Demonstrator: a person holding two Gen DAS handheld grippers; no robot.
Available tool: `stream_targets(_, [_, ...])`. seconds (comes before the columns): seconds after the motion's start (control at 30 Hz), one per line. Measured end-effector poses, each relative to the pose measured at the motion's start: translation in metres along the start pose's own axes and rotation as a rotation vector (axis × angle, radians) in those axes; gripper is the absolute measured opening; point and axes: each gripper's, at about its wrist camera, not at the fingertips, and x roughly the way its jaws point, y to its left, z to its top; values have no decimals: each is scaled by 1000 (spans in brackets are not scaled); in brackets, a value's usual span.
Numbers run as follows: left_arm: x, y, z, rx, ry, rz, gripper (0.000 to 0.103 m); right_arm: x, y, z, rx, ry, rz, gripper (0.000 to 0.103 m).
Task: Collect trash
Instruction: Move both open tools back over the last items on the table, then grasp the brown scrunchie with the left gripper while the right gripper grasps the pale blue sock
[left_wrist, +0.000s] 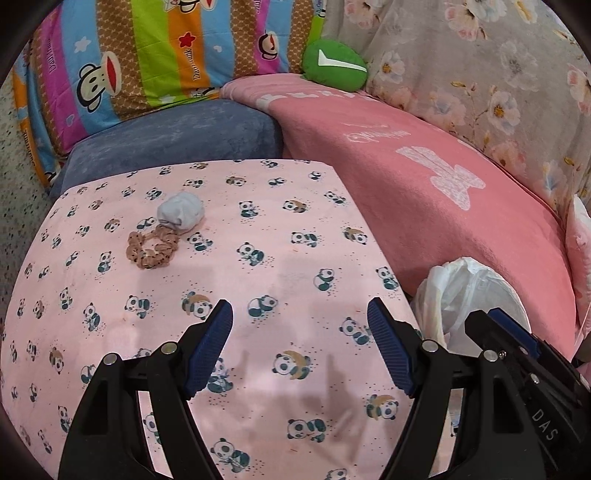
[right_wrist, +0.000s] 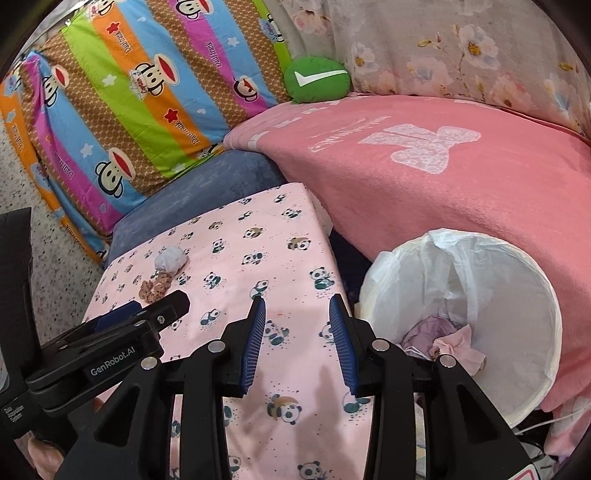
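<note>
A crumpled white tissue ball (left_wrist: 181, 215) lies on the pink panda-print surface (left_wrist: 258, 258), touching a brown scrunchie (left_wrist: 151, 249). Both also show in the right wrist view: the tissue ball (right_wrist: 170, 259) and the scrunchie (right_wrist: 154, 287). My left gripper (left_wrist: 300, 345) is open and empty, hovering over the panda surface, short of the tissue. My right gripper (right_wrist: 297, 341) is open and empty, over the surface's right part beside the white-lined trash bin (right_wrist: 517, 280). The bin holds pink and lilac scraps (right_wrist: 443, 341). The bin also shows in the left wrist view (left_wrist: 461, 295).
A pink blanket (left_wrist: 443, 192) lies right of the surface. A blue cushion (left_wrist: 177, 140), a striped monkey-print pillow (left_wrist: 147, 55) and a green round cushion (left_wrist: 334, 64) sit behind. Floral fabric (left_wrist: 498, 74) hangs at the back right.
</note>
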Motion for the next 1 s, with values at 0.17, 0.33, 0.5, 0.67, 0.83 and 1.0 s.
stream_targets(0.17, [-1,33,2,-46,-6,35,72,15,29,-1,-37,27,29,38])
stream_targets(0.33, [2,69,3,-87,-4,79,72,33,63,0,-76,49,59,38])
stream_targets(0.5, [9,103,7,-115,-2,127,72,55,91,4,-89,81,90,38])
stream_targets(0.67, [22,133,16,-130,8,163,72,80,118,9,-116,109,113,38])
stream_targets(0.83, [35,155,28,-146,11,172,72,110,141,17,-128,143,141,38])
stream_targets(1.0, [59,173,38,-165,31,162,72,146,164,31,-130,158,179,44])
